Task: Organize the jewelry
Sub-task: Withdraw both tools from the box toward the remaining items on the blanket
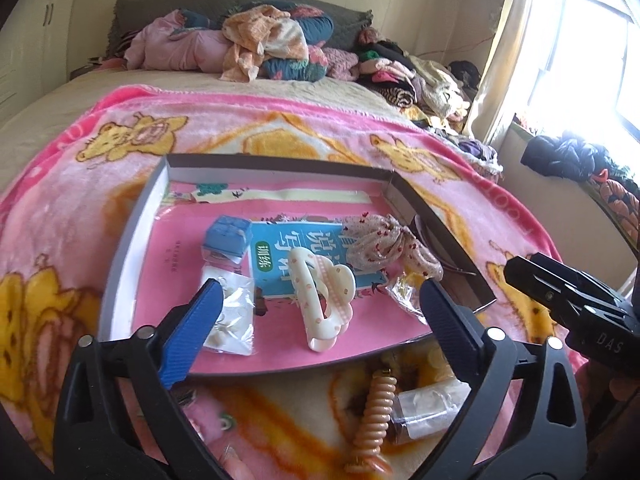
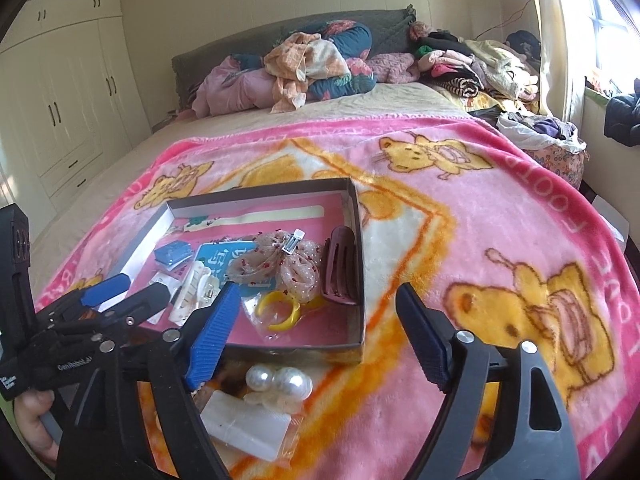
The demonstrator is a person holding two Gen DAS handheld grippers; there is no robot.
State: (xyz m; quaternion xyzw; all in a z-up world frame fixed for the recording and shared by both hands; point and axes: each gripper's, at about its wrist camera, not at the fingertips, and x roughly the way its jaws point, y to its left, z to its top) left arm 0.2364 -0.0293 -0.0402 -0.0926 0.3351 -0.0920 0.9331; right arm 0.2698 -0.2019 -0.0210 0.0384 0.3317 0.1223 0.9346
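Nearest the left wrist camera, an orange spiral hair tie (image 1: 374,412) lies on the pink cartoon blanket (image 1: 280,128), its long axis running near to far, just beside a small clear packet (image 1: 424,408) on its right. The left tongs (image 1: 320,300) stand wide with nothing between them, hovering over the near edge of a shallow box (image 1: 132,236). Inside it a cream claw clip (image 1: 320,300) lies with its long axis near to far, a bagged pair of earrings (image 1: 232,316) to its left, a blue case (image 1: 228,236) farther back, and a dotted fabric scrunchie (image 1: 384,244) at the right.

From the right wrist view, two pearl balls (image 2: 280,380) sit side by side on the blanket just outside the box's near wall. The right tongs (image 2: 316,304) are also wide and empty. A dark red claw clip (image 2: 340,268) lies along the box's right wall, long axis near to far, beside a bagged yellow ring (image 2: 280,312).
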